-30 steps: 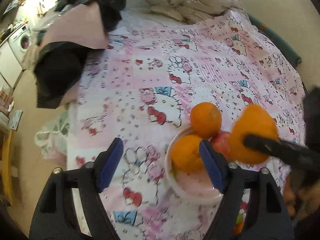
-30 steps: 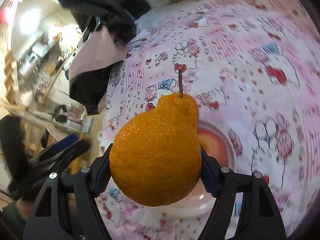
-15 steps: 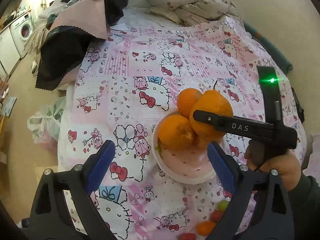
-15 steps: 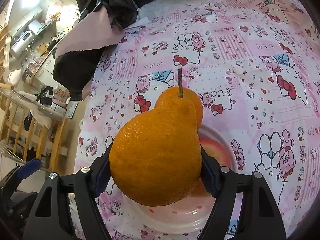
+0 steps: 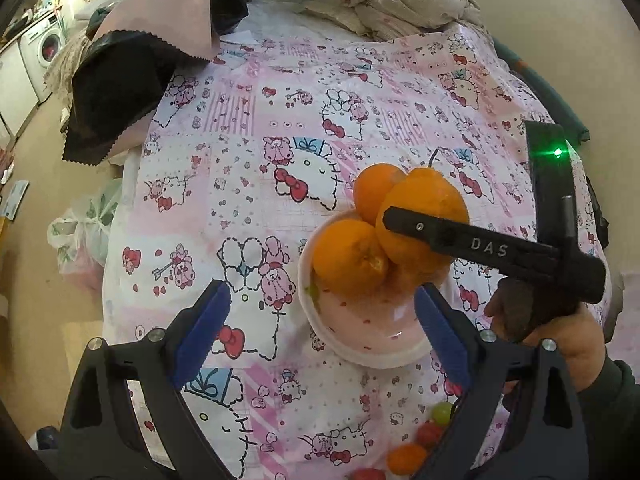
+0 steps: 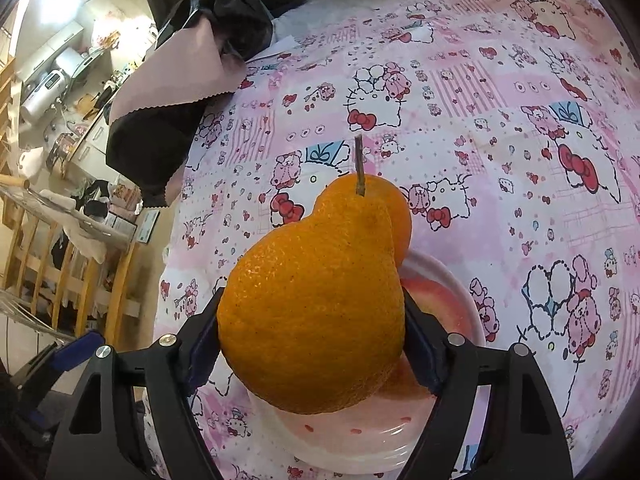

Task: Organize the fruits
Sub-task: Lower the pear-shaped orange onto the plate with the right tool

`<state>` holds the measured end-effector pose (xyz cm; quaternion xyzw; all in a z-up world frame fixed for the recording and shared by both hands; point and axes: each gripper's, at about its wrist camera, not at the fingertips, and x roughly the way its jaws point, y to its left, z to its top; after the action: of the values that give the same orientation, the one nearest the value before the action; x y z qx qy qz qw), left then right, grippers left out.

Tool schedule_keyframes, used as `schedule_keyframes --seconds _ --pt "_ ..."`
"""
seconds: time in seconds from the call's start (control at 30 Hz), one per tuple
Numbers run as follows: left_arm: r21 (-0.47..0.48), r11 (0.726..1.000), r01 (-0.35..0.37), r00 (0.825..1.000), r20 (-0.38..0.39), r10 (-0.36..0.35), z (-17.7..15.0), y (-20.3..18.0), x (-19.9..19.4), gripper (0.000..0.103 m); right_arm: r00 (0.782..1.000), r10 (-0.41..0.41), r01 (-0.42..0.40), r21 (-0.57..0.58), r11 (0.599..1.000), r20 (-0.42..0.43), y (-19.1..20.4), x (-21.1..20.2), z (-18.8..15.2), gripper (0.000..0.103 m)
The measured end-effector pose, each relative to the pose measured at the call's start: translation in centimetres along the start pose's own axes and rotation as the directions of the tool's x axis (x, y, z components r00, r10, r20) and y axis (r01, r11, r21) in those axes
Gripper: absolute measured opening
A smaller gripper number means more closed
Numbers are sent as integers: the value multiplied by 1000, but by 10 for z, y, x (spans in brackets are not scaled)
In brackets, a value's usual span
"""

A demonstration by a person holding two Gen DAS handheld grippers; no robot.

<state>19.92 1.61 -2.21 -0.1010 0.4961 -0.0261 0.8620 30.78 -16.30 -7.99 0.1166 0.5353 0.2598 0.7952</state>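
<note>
Right gripper jaws opening around knobbly stemmed orange atop crowded pink bowl, pads seemingly touching yet; left gripper wide, empty; risks rolling off onto bedspread.

A patterned pink tablecloth with black-and-pink cloth draped nearby.

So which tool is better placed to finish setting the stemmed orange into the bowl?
Right. The right tool already has the stemmed orange between its opening jaws, over the bowl. The left tool is open, holding nothing.
</note>
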Motion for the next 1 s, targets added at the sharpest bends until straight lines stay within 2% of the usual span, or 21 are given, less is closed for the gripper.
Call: schedule_keyframes --seconds 0.2,0.43,0.47,0.5,0.53,0.57,0.6,0.63,0.67,0.7,0.8,0.9,1.0 --pt "0 1000 -2 1000 -3 2 -1 0 2 91 999 36 -36 17 999 17 0 -7 3 90" --pt "8 1000 -8 1000 -8 8 -2 -1 4 91 1000 -1 1 -16 1000 15 3 -4 0 89" --pt "5 1000 -7 1000 -8 7 -2 -1 3 91 1000 -22 23 -31 999 18 4 -4 0 84" --pt "1 1000 -6 1000 -8 6 -2 0 3 91 1000 -21 21 -50 999 19 6 -4 -1 70" --pt "-1 1000 -7 1000 -8 7 -1 1 3 91 1000 2 -2 -74 997 7 10 -4 -3 47" --pt "-3 1000 -8 1000 -8 8 -1 1 2 91 1000 8 -7 -88 996 13 16 -7 -4 45" --pt "-5 1000 -8 1000 -8 7 -1 2 2 91 1000 -2 4 -107 994 15 20 -9 -4 39" --pt "-10 1000 -7 1000 -9 7 -1 3 2 91 1000 1 1 -131 991 15 26 -10 -5 29" --pt "-13 1000 -5 1000 -11 5 0 4 3 91 999 31 -29 -138 990 13 28 -12 -6 13" --pt "-18 1000 -2 1000 -15 2 0 4 3 91 999 53 -54 -128 990 -6 29 -11 -6 0" --pt "-22 1000 0 1000 -19 -1 0 5 4 91 1000 20 -20 -141 990 -4 30 -9 -10 0" --pt "-27 1000 3 1000 -15 -4 0 6 1 91 993 114 -116 -89 989 -26 22 -11 -11 0" --pt "-51 999 10 1000 -6 -11 3 10 -2 91 994 111 -112 -80 990 -22 19 -31 -8 15"
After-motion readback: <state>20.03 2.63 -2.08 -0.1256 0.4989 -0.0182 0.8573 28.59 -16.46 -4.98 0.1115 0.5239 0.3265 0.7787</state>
